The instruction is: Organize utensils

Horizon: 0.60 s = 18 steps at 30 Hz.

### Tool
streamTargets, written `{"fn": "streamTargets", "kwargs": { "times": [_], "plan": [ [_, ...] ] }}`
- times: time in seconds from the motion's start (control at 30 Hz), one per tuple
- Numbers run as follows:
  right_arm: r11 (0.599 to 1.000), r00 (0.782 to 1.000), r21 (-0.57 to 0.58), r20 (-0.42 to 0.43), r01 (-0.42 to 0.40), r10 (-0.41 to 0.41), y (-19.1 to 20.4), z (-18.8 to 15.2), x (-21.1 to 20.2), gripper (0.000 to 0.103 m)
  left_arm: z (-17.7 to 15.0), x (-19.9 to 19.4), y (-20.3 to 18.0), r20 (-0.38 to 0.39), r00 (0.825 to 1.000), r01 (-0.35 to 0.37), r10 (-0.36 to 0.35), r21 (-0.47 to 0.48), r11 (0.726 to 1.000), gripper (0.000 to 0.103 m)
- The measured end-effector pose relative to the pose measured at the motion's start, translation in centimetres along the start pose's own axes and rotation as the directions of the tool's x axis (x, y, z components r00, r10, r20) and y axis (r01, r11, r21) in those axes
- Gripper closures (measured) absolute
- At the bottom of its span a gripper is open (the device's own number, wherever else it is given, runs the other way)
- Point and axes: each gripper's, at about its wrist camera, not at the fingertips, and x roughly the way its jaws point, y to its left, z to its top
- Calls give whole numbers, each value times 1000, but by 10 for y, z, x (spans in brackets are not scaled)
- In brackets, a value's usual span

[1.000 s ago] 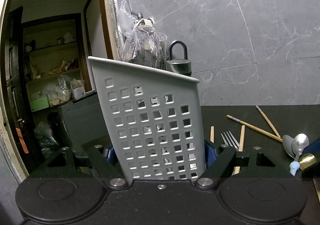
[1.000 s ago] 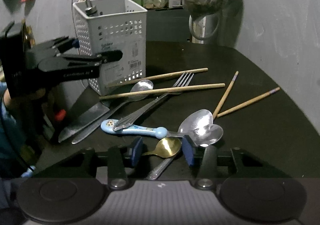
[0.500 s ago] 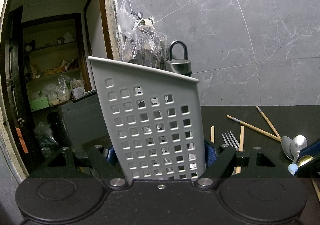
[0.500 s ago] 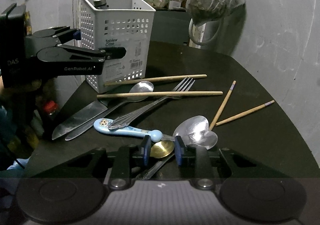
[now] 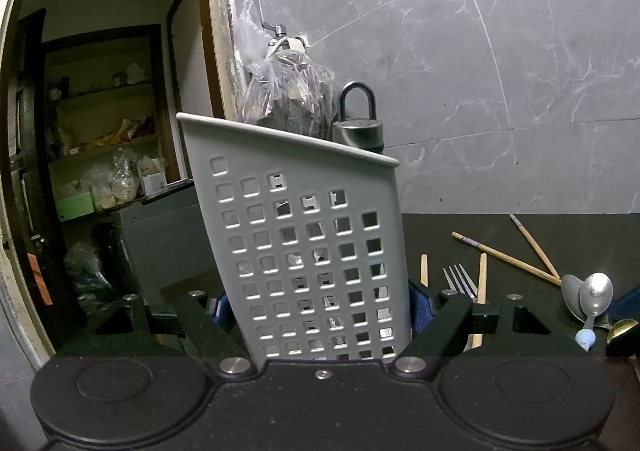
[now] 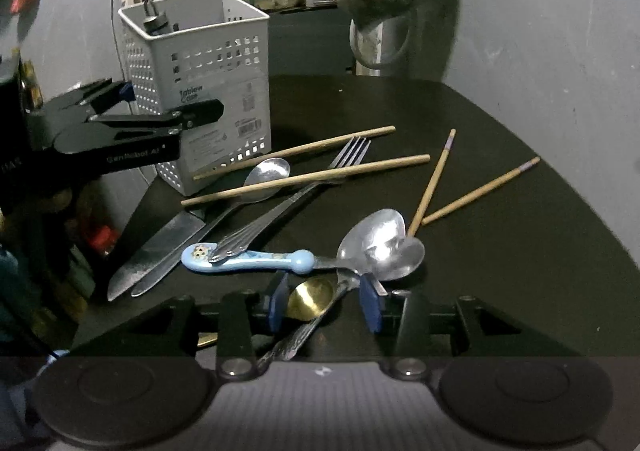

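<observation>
The right gripper [image 6: 324, 301] has reopened after narrowing around the gold spoon [image 6: 310, 297] half a second ago; its jaws are opening, the spoon's bowl lying loose between them at six o'clock.

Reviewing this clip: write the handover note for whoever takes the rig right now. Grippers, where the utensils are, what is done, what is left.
Left gripper: shut on the white basket, steadying it upright at the table's edge.
Right gripper: jaws opening, low over the pile, with the gold spoon and a steel handle between them, nothing gripped.
On the table: four chopsticks, fork, knife, blue-handled spoon, other spoons.
Done: no utensil visible in the basket; only a padlock shows at its rim.
Left: pick up every utensil and stand it in the basket.
</observation>
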Motion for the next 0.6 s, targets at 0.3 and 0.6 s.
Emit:
{"fn": "streamTargets", "kwargs": {
  "times": [0.3,0.6],
  "plan": [
    [996,1000,86,-24,13,-11,4,-5,-13,54,0,0,0,1,1000,1,-1,0,1000,23],
    [994,997,78,-29,80,-77,21,-8,-16,71,0,0,-1,1,1000,3,-3,-5,1000,23]
  ]
}}
